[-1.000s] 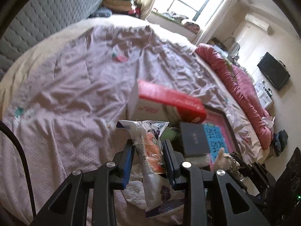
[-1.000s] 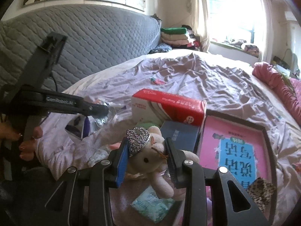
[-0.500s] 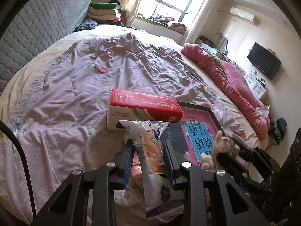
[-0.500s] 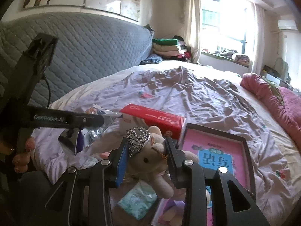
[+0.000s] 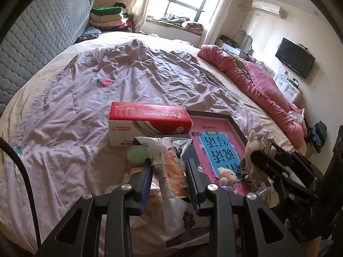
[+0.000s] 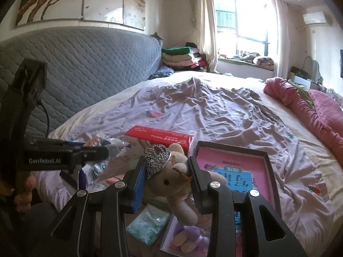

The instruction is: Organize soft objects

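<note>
Here, the left gripper (image 5: 169,169) was clamped on a crinkled plastic packet (image 5: 171,171) standing upright between its narrowly parted pads, while the right gripper (image 6: 166,171) pinched the head of a beige plush toy (image 6: 171,182) wearing a sparkly crown. Just beyond both sets of fingers lay a red and white box (image 5: 148,124) beside a pink framed board (image 6: 233,169). Farther ahead stretched the rumpled lilac bedsheet (image 5: 128,75), with a pink quilt (image 5: 257,85) off to the right.

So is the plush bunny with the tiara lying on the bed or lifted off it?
Lifted off: the plush bunny hangs clamped in the right gripper, its leg dangling above the items on the bed.
</note>
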